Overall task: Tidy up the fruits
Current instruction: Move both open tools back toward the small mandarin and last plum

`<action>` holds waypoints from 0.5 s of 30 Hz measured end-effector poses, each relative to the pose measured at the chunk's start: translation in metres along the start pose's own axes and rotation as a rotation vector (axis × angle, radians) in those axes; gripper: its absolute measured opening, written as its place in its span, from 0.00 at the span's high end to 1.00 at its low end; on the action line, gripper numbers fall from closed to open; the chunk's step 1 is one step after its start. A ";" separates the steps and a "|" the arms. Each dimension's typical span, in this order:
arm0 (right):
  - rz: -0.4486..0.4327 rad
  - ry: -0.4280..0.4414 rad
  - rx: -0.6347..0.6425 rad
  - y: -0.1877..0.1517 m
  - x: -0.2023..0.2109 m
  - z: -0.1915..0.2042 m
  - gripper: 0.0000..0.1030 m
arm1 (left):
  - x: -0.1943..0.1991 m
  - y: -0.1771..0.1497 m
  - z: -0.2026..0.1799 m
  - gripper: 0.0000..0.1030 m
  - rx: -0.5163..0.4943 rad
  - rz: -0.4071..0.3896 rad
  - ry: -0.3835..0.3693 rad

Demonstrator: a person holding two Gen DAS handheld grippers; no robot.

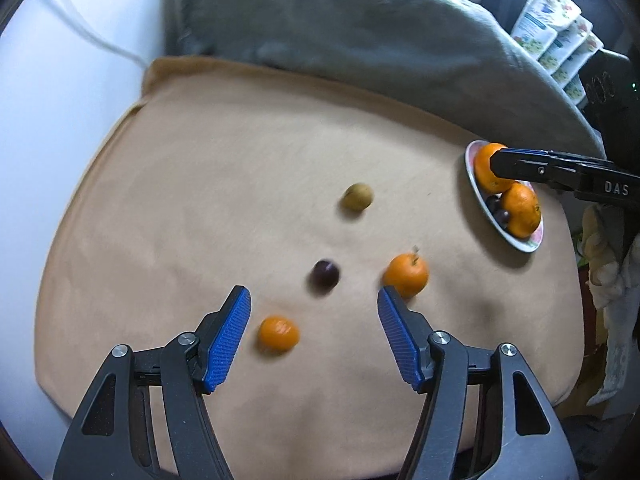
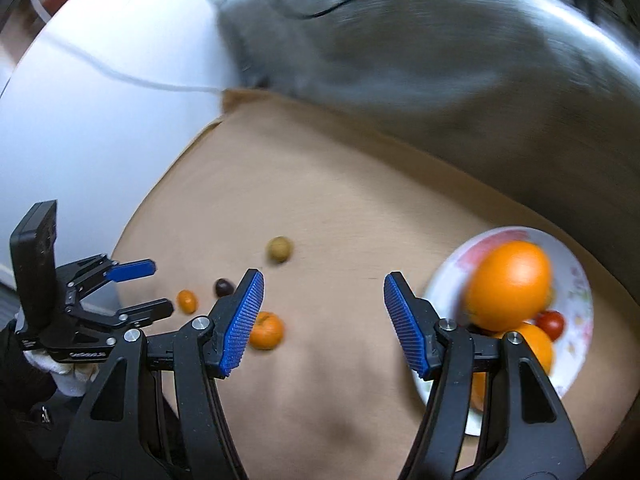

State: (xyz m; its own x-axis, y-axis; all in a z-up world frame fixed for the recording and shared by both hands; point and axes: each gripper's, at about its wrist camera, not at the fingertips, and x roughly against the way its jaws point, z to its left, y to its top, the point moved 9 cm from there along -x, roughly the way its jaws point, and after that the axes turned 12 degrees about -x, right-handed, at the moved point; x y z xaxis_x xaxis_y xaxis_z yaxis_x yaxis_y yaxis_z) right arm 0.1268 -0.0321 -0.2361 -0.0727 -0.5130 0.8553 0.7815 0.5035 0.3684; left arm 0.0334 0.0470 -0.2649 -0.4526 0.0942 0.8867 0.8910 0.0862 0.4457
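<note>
Showing the letters "DAS", the right gripper (image 1: 498, 164) hangs over the plate (image 1: 472, 176), hiding part of one orange (image 1: 486, 168). Two oranges and some small dark fruits sit there, hard to count. On the tan cloth (image 1: 200, 200) lie four loose fruits: two mandarins (image 1: 406, 274), one plum (image 1: 325, 275), one greenish fruit (image 1: 357, 197). The left gripper (image 1: 314, 304) is spread, holding nothing, like the right one.

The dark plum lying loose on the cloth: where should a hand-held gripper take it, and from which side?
Grip the plum across its widest middle, coming down from above. It is small, round and lies alone on the tan cloth, apart from the oranges, so fingers fit on either side. Blur hides any stem.
</note>
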 end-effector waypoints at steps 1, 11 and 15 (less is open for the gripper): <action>0.013 0.008 0.016 -0.001 -0.005 0.007 0.36 | 0.000 -0.004 0.003 0.37 0.010 0.001 0.000; 0.156 0.049 0.166 -0.024 -0.061 0.068 0.45 | -0.016 -0.031 0.016 0.53 0.086 0.027 -0.035; 0.205 0.051 0.188 -0.029 -0.082 0.082 0.49 | -0.024 -0.035 0.018 0.57 0.092 0.034 -0.051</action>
State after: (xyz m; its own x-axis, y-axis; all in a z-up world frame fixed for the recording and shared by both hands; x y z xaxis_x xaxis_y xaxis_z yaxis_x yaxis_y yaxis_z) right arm 0.0592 0.0518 -0.2871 0.1105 -0.4192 0.9011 0.6479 0.7179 0.2545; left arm 0.0128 0.0598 -0.3038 -0.4250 0.1486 0.8929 0.9002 0.1724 0.3998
